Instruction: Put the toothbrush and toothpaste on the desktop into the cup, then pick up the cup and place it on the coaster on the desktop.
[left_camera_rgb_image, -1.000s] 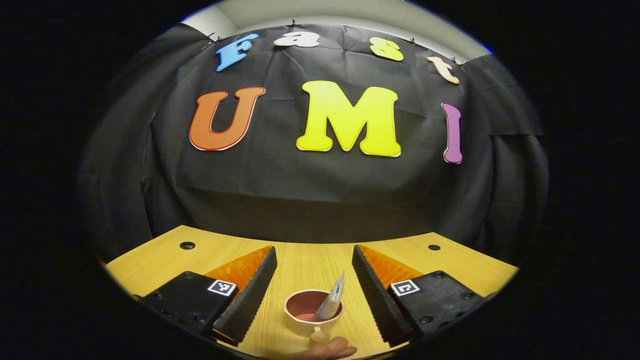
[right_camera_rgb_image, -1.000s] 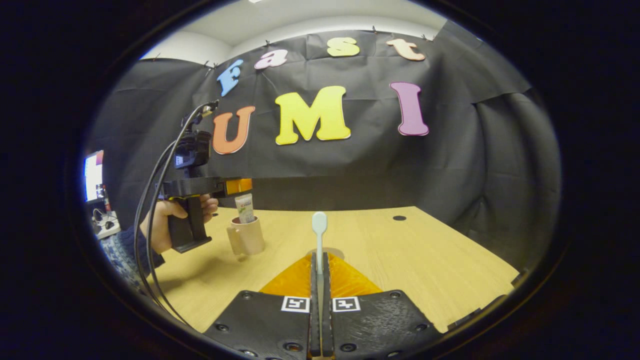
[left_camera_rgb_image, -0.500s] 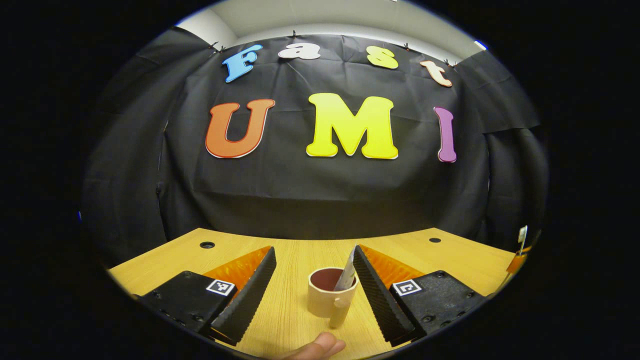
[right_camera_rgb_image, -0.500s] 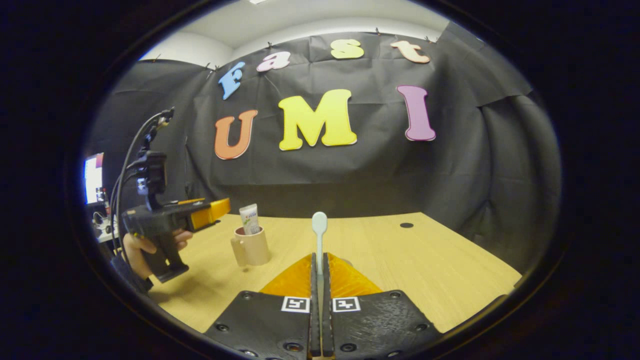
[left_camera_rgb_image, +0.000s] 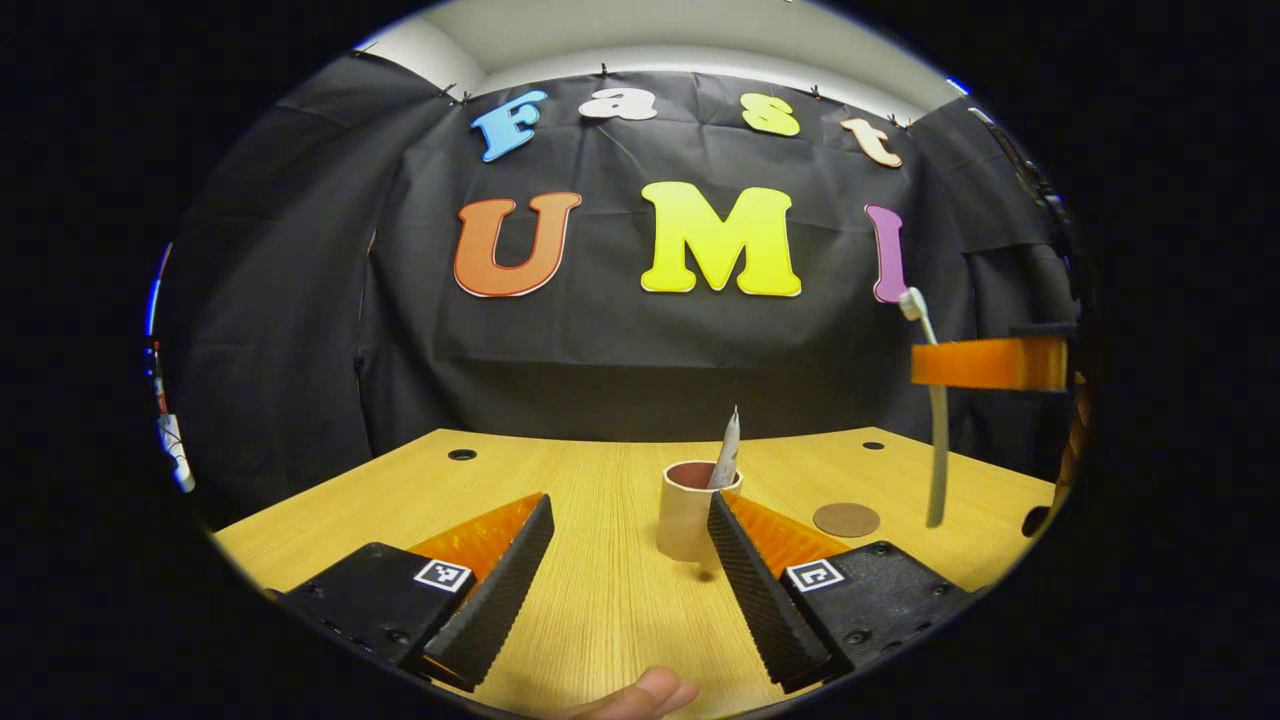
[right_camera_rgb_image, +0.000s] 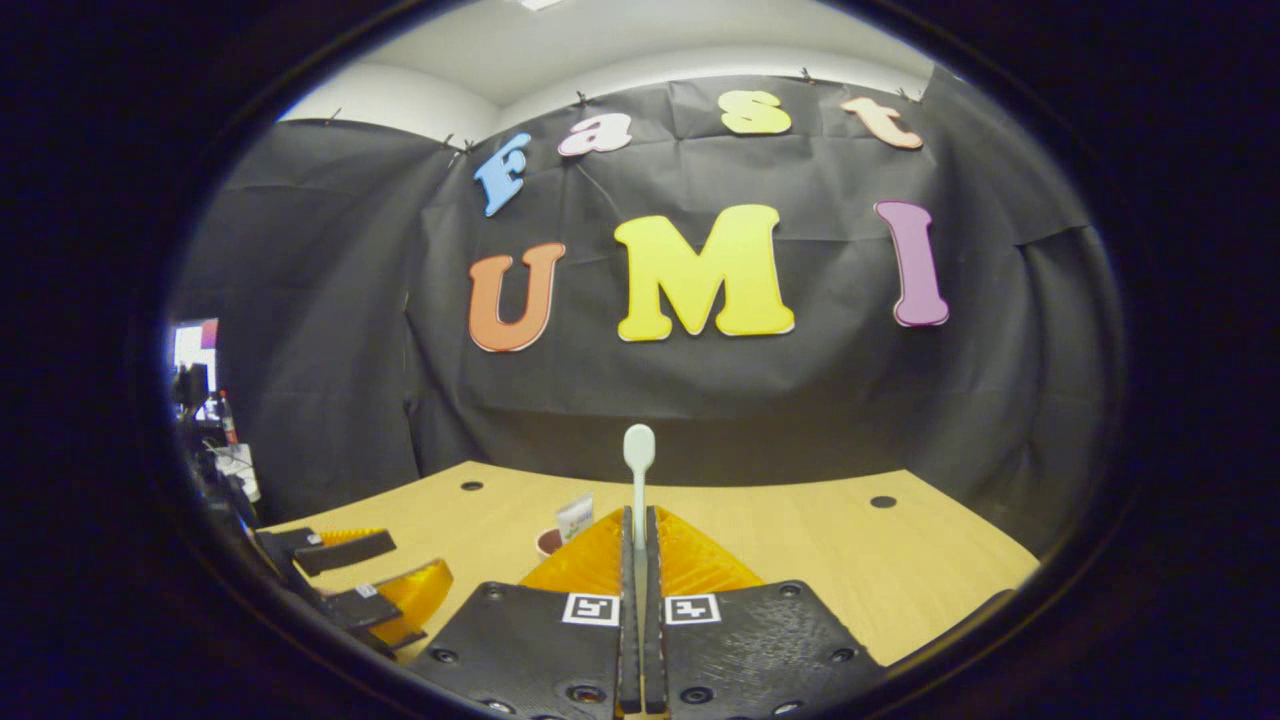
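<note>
A beige cup (left_camera_rgb_image: 686, 512) stands on the wooden desktop (left_camera_rgb_image: 600, 600) with the toothpaste tube (left_camera_rgb_image: 727, 456) upright inside it. My left gripper (left_camera_rgb_image: 628, 505) is open and holds nothing, with the cup just ahead near its right finger. A round brown coaster (left_camera_rgb_image: 846, 519) lies right of the cup. My right gripper (left_camera_rgb_image: 930, 363) hangs above the coaster area, shut on the white toothbrush (left_camera_rgb_image: 936, 440), which points up and down. In the right gripper view the toothbrush (right_camera_rgb_image: 639, 450) stands out beyond the shut right gripper (right_camera_rgb_image: 638, 512). The cup (right_camera_rgb_image: 547, 541) and tube (right_camera_rgb_image: 574, 517) peek out left of its fingers, and the left gripper (right_camera_rgb_image: 415, 560) sits low at the left.
The desktop has small round holes near its back corners (left_camera_rgb_image: 462, 454) (left_camera_rgb_image: 873, 445) and ends at the black cloth wall. A fingertip (left_camera_rgb_image: 640, 694) shows at the bottom of the left gripper view. Clutter and a screen (right_camera_rgb_image: 195, 350) lie beyond the booth's left side.
My left gripper has drawn back and down from the cup, which now stands farther ahead. My right gripper has swung left towards the cup, still carrying the toothbrush.
</note>
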